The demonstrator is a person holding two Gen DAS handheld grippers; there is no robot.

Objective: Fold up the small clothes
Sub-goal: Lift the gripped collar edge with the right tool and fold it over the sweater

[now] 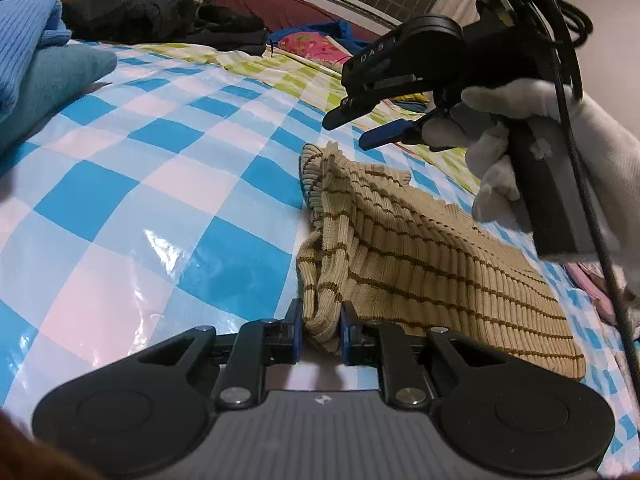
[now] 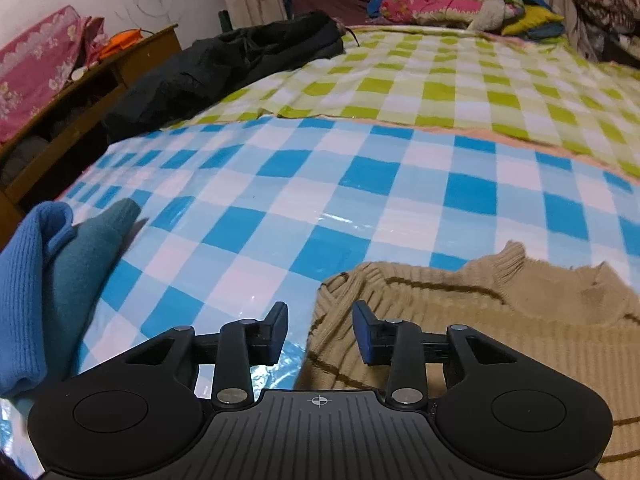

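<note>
The tan ribbed knit sweater with brown stripes (image 1: 420, 248) lies on the blue-and-white checked plastic sheet (image 1: 168, 184), its bunched edge pinched in the left gripper (image 1: 322, 334). The right gripper (image 2: 320, 330) hangs unclenched and empty over the sweater's near edge. Soft, light and floppy, it looks best taken by a doubled hem.

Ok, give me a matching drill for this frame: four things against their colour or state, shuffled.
Things:
1. left gripper
2. right gripper
3. sweater
4. jacket

States:
A. black, lying at the far edge of the bed
B. open, nothing between the pads
C. tan with brown stripes
D. shut on a fold of knit

Pairs: 1-D, 2-B, 3-C, 4-A
</note>
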